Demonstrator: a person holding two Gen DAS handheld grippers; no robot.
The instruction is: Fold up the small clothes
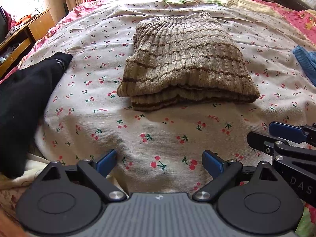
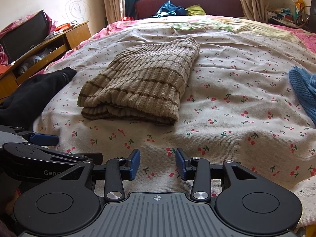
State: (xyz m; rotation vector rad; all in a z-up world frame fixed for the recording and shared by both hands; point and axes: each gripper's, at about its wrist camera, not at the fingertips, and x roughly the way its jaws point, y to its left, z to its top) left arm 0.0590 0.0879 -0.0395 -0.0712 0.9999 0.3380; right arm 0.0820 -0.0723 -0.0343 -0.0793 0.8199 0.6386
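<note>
Ribbed beige sweater (image 1: 183,59) with brown stripes lies folded in a thick rectangle mid-bed on the cherry-print sheet (image 1: 158,138). Left gripper (image 1: 160,163) and right gripper (image 2: 158,163) are both spread apart, empty, near the bed edge. Black garment (image 1: 25,90) lies left, blue knit (image 2: 304,92) right.

Both grippers are just hanging side by side, nothing in them: left gripper (image 1: 160,161) spread wide, right gripper (image 2: 158,163) parted less.

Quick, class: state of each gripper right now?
Left gripper: jaws open, holding nothing, short of the folded striped sweater.
Right gripper: jaws open, holding nothing.
</note>
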